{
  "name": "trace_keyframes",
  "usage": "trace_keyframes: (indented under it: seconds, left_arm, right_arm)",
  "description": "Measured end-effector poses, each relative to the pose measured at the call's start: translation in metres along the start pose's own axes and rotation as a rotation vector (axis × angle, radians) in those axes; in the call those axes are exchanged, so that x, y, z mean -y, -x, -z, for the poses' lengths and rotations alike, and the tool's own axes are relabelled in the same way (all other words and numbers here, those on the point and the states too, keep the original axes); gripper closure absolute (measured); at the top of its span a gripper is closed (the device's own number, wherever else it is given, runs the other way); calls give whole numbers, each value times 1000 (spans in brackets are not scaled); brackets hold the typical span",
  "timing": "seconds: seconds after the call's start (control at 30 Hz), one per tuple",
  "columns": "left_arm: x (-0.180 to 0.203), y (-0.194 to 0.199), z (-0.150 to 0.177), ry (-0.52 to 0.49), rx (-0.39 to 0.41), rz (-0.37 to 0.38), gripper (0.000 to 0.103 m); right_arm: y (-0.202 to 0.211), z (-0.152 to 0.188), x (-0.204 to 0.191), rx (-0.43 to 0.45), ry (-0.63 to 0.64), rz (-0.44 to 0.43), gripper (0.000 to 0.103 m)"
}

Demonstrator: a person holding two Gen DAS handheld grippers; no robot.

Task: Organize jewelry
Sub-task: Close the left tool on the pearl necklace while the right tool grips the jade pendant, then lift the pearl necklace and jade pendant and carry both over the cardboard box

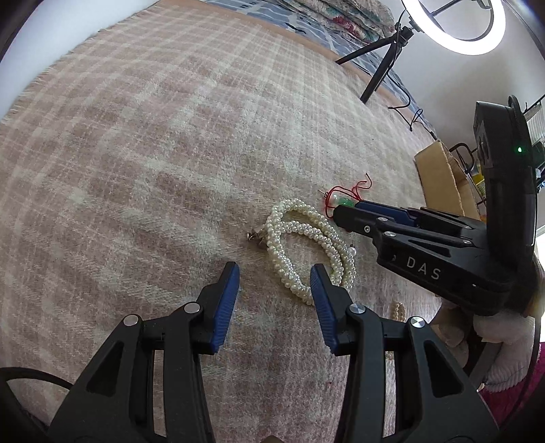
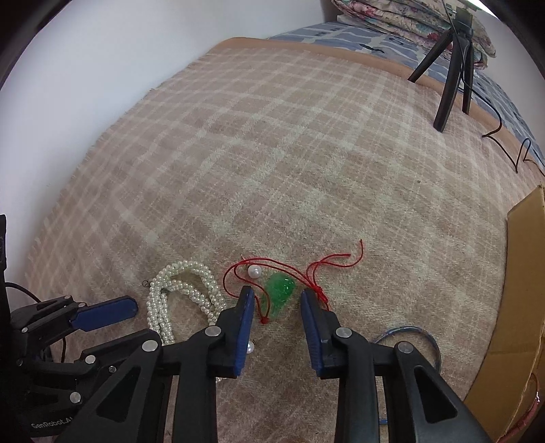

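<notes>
Green pendant (image 2: 280,292) on red cord (image 2: 306,272) lies between the parted jaws of the right gripper (image 2: 276,303), ungripped. Pearl necklace (image 1: 306,252) lies partly between the left gripper (image 1: 274,277) jaws, also released. Step: pickup; next, pinch pendant.

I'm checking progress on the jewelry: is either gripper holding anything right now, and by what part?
Nothing is held. The right gripper stands open around the green pendant on its red cord; the left gripper is open over the pearl necklace.

Bright, even light; sharp fisheye frames.
A lit ring light (image 1: 454,20) glares top right; edges bow, corners black out.
</notes>
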State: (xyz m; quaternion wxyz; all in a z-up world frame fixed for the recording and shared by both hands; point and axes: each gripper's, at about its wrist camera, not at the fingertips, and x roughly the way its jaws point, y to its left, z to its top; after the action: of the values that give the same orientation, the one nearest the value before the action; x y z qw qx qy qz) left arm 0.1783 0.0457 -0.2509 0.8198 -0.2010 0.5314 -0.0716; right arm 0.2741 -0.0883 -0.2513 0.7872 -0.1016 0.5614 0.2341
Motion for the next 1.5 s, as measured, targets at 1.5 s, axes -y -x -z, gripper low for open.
trace_keyframes:
  seconds: [1.5]
  left_arm:
    - [-6, 22, -2, 34, 111, -47, 96]
  right_arm:
    - [45, 16, -5, 108, 47, 49, 91]
